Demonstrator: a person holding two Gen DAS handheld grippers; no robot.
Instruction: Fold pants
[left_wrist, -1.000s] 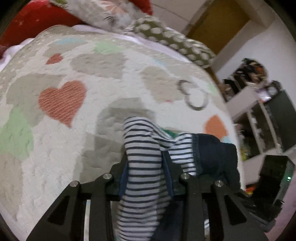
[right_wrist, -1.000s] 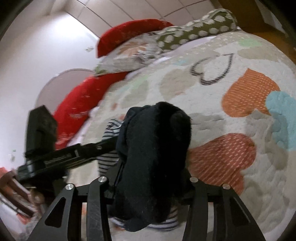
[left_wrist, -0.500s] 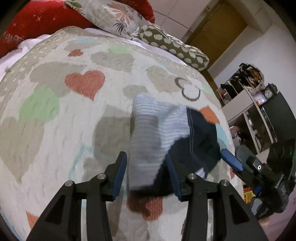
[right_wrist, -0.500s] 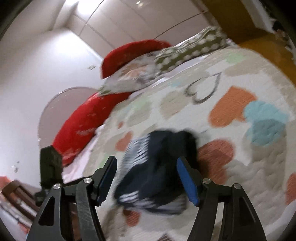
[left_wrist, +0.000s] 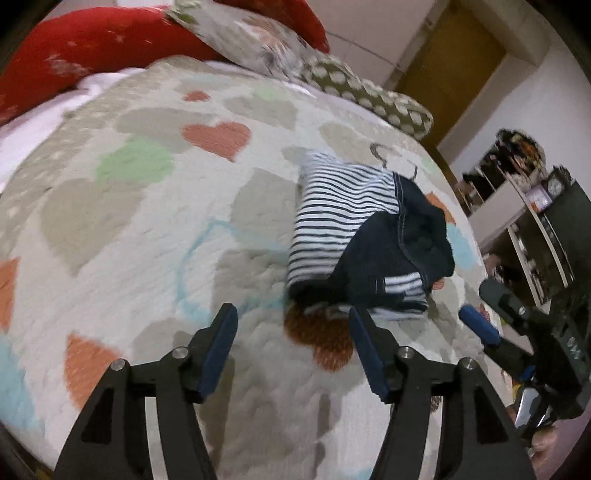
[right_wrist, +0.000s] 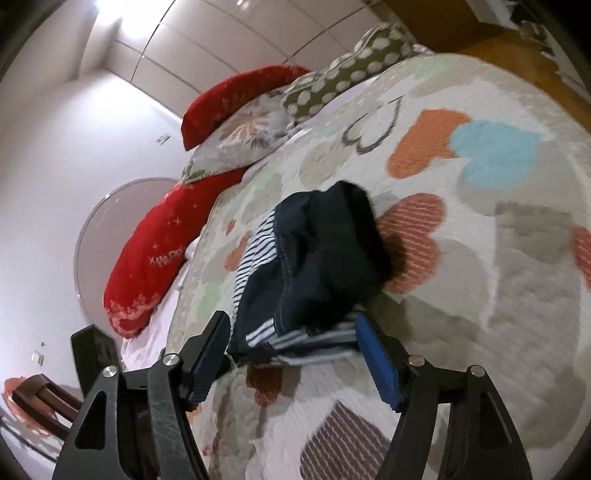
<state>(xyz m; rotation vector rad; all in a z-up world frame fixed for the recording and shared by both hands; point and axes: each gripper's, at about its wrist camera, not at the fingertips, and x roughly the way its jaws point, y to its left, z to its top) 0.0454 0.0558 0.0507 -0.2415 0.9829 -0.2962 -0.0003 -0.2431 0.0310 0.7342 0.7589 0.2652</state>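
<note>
My left claw is spread wide, blue pads bare, nothing pinched, hovering over the bed quilt. My right claw is spread too, gripping nothing; its tips sit just at the near edge of the pants, and I can't tell if they touch. In the left wrist view the pants lie in a folded bundle on the quilt at about 1 o'clock from the claw, striped lining up on the 9 o'clock side, dark navy denim toward 3 o'clock. My right claw's blue pad shows at 3 o'clock, just beside the bundle. Farther out at 12 o'clock: red cushion, floral pillow, dotted pillow. Shelving at 2 o'clock, blurry.
</note>
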